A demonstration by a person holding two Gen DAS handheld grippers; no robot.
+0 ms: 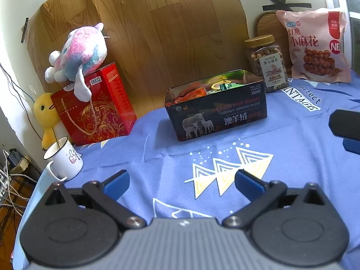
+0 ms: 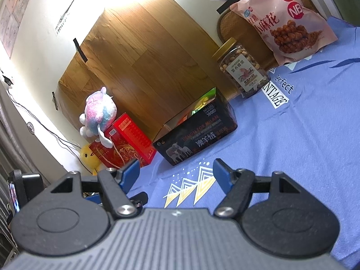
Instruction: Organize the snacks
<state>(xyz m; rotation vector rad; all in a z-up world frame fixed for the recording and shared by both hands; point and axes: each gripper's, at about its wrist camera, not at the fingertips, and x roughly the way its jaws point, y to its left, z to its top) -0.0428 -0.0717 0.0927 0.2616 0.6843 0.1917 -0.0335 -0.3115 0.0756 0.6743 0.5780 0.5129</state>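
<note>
A black open tin box (image 1: 216,110) (image 2: 195,137) with sheep pictures sits mid-table and holds orange and green snack packets (image 1: 202,91). Behind it to the right stand a clear nut jar (image 1: 266,63) (image 2: 243,67) with a gold lid and a pink bag of fried twists (image 1: 315,45) (image 2: 285,20). My left gripper (image 1: 181,181) hovers open over the blue cloth, well in front of the box, with nothing between its fingers. My right gripper (image 2: 175,168) is open too, tilted, and also short of the box. Its tip shows at the right edge of the left wrist view (image 1: 346,123).
A red gift box (image 1: 94,108) (image 2: 126,144) with a pastel plush (image 1: 78,51) on top stands at the table's left, with a yellow duck toy (image 1: 46,117) behind it. A white mug (image 1: 64,159) sits near the left edge. A wooden panel (image 1: 157,33) backs the table. Blue printed cloth (image 1: 270,191) covers the table.
</note>
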